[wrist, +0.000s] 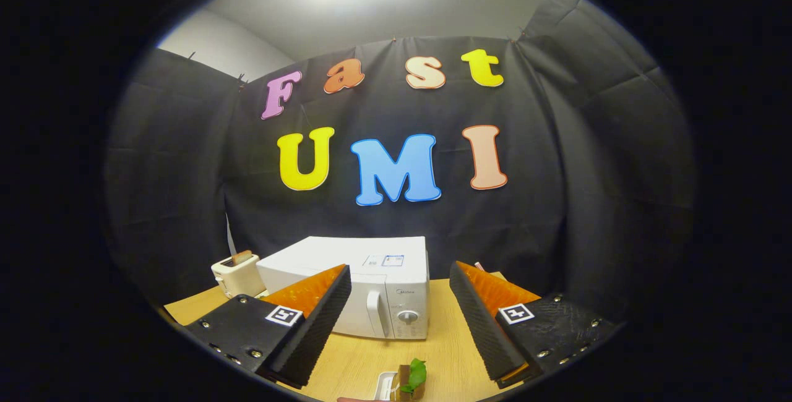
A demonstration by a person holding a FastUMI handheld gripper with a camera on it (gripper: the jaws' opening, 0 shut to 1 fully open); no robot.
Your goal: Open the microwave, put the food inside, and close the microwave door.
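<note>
The white microwave [365, 290] is being seen beyond the fingers, door shut, standing at the far middle of the wooden table [359, 359]. A small brand mark above its dial is too small to be read; so is the sticker on its top. The food [413, 377], topped with a green leaf, is lying on a small white dish [387, 384] near and between the fingers. A cream toaster [237, 275] is standing just left of the microwave. The gripper [399, 309] is being held wide apart, gripping nothing.
</note>
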